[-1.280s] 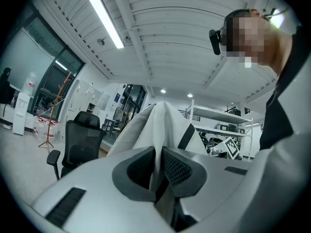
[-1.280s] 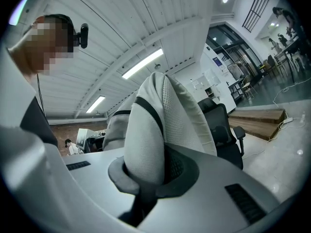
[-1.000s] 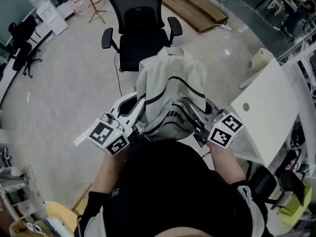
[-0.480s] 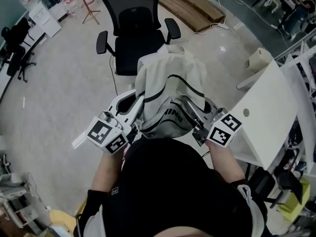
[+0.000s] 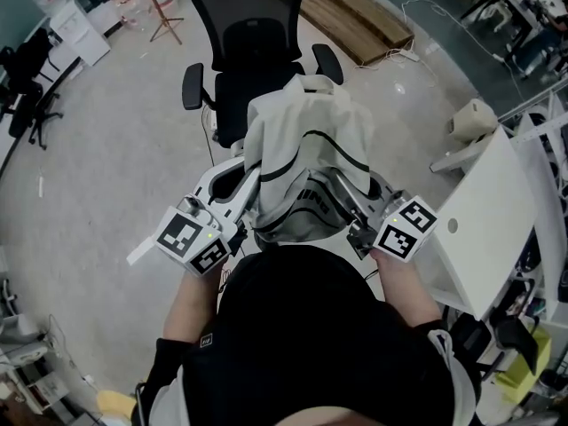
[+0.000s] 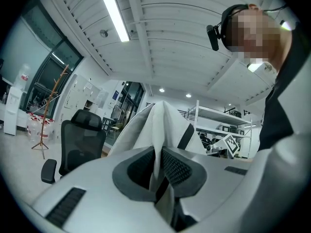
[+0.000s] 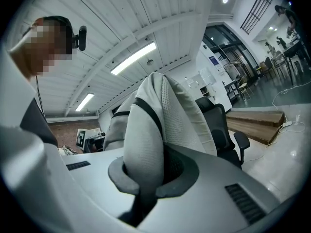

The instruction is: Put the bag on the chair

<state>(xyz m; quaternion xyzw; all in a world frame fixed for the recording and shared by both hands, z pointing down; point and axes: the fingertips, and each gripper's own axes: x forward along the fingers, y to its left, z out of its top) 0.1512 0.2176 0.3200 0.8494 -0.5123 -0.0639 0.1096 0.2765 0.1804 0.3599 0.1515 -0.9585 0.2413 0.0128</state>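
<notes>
Bag: a white fabric bag with black trim (image 5: pixel 306 162) is carried clear of the pale grey floor (image 5: pixel 115 149), slung between two hand-held grippers just ahead of the person's chest.
Left hand-held gripper (image 5: pixel 241 189): pinched tight on a thin fold of white cloth at the bag's left side; its own view shows the fabric (image 6: pixel 160 125) rising straight out of the closed jaws (image 6: pixel 158 166).
Right hand-held gripper (image 5: pixel 351 204): clamped on a thicker, mesh-textured band edged in black at the bag's right side (image 7: pixel 146 130), which bulges up out of the jaws (image 7: pixel 146 178).
Chair: a black mesh office chair (image 5: pixel 253 69) with armrests stands on the floor directly beyond the bag, seat facing the person; the bag is not on it.
Surroundings: a white table (image 5: pixel 497 220) to the right, wooden planks (image 5: pixel 355 16) on the floor behind the chair.
</notes>
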